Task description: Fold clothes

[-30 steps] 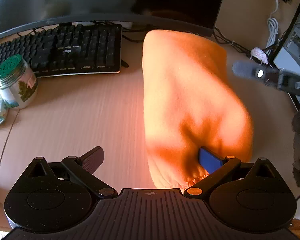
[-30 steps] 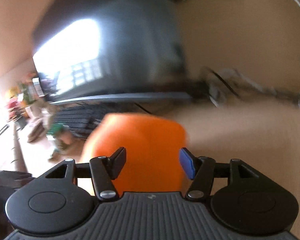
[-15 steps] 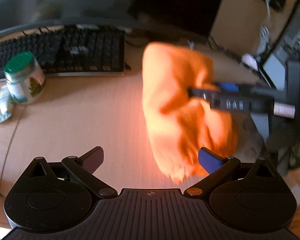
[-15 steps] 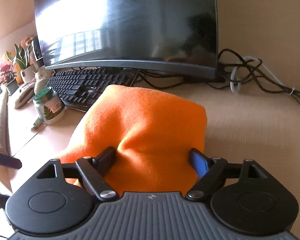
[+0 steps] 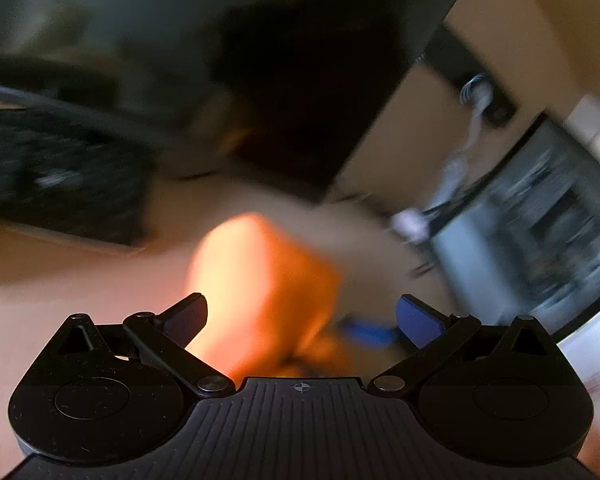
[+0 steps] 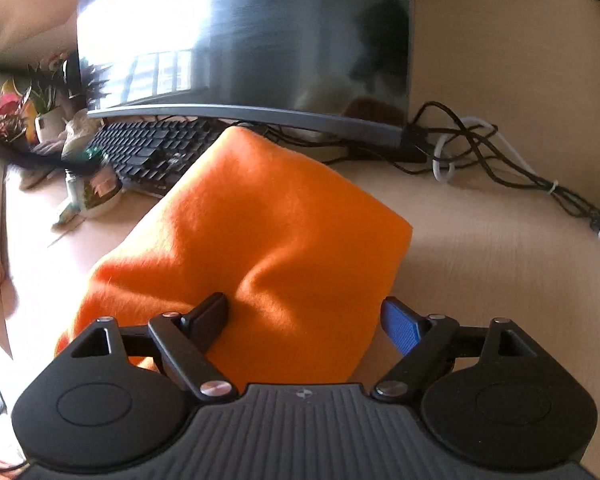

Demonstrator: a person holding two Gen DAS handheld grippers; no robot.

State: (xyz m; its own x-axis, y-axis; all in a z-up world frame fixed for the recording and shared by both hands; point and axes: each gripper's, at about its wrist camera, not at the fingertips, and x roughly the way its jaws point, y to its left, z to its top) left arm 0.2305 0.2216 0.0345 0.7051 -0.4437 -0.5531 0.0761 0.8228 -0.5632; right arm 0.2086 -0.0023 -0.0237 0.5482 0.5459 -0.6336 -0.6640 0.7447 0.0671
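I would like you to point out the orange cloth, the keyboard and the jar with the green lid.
orange cloth (image 6: 260, 232): right wrist view, on the middle of its upper face.
keyboard (image 6: 156, 148): right wrist view, on the keys.
jar with the green lid (image 6: 94, 190): right wrist view, on its labelled side.

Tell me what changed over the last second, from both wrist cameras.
The left gripper swung away; its view is now motion-blurred, with the orange fleece cloth smaller ahead. The right gripper moved in from a blurred approach onto the cloth's near edge, jaws open around a raised fold. The black keyboard and curved monitor stayed put.
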